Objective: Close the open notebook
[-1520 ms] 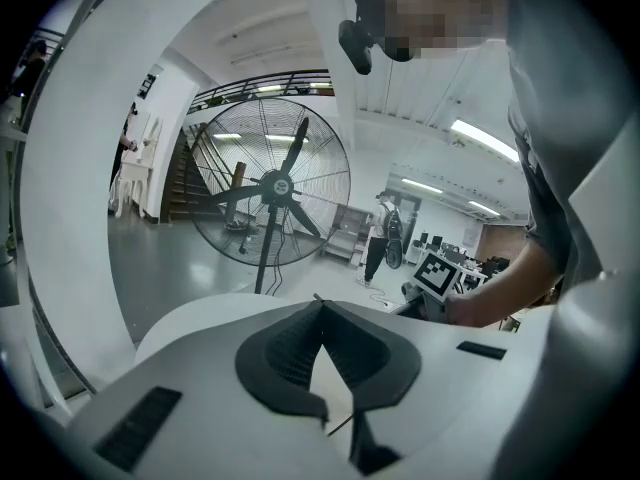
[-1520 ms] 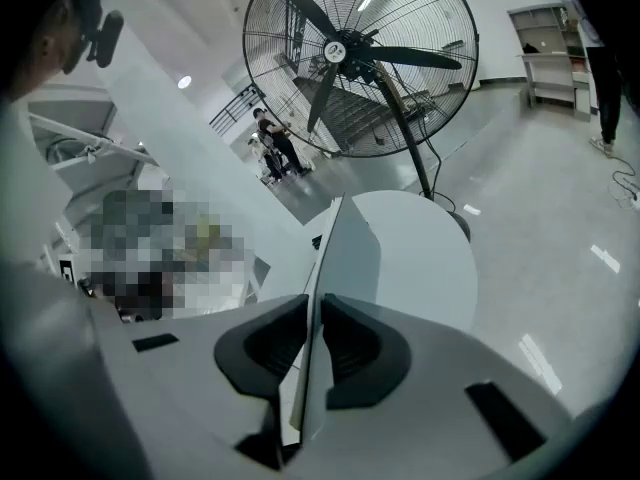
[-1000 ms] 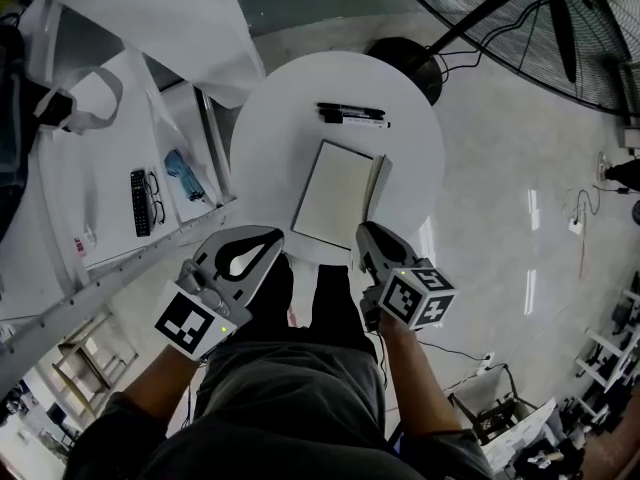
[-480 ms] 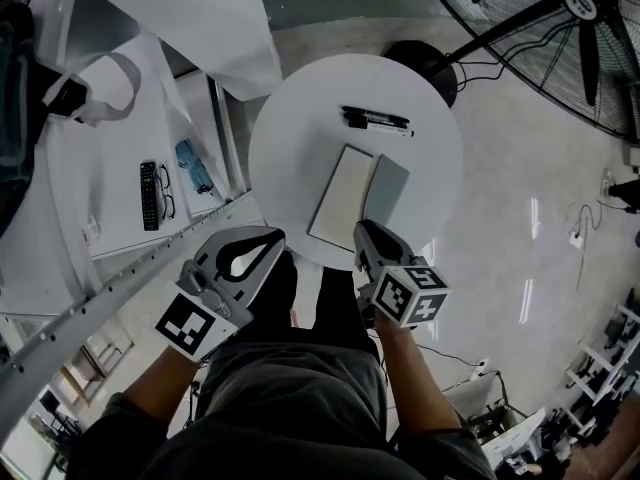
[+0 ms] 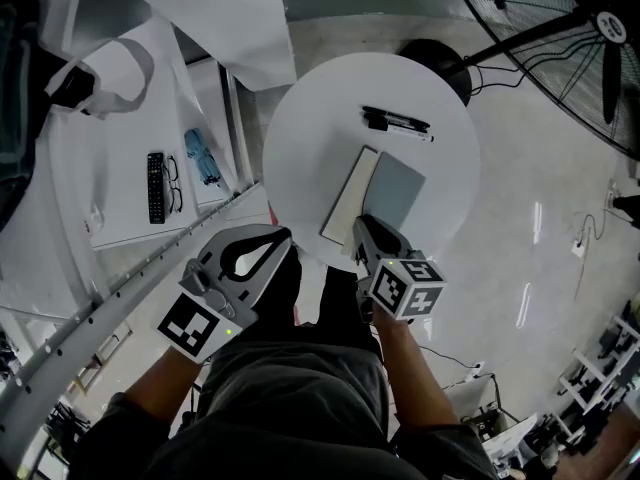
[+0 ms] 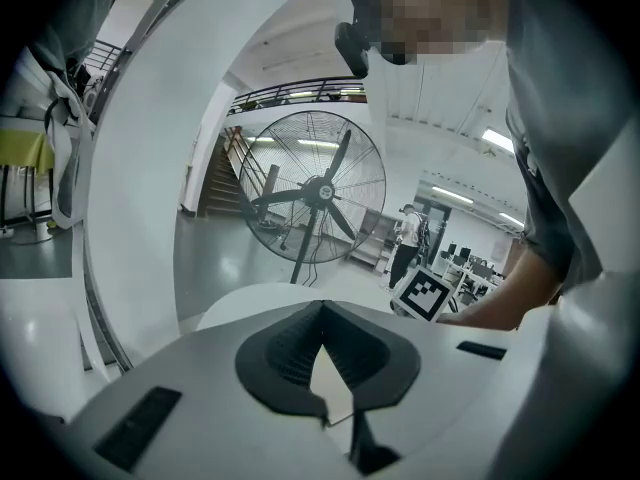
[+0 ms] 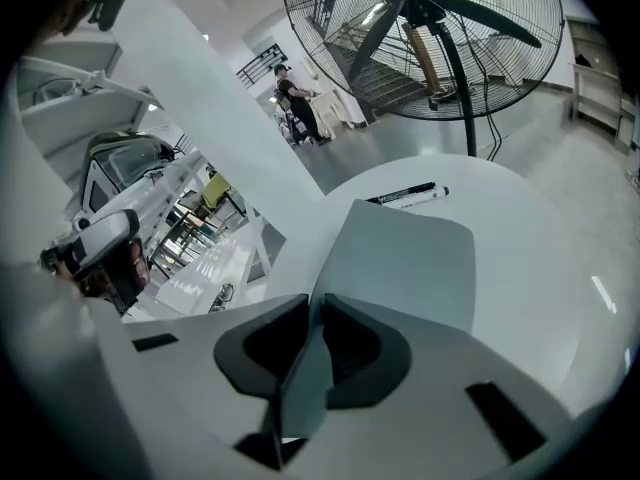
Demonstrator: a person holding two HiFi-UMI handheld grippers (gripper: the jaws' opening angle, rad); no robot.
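Glossy pale floor [image 5: 540, 168] surrounds a smooth, round white counter [image 5: 310, 148]. On its near side lies the notebook [image 5: 385, 193], its white pages flat and its matte grey cover slanting up. The right hand-held gripper [image 5: 361, 226] pinches the cover's edge. The left hand-held gripper [image 5: 281, 235], off the counter, has its jaws together and empty. Two slim markers [image 5: 398, 122] lie beyond the notebook.

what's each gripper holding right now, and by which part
The right gripper is shut on the notebook cover, pinching its near edge. The left gripper holds nothing.
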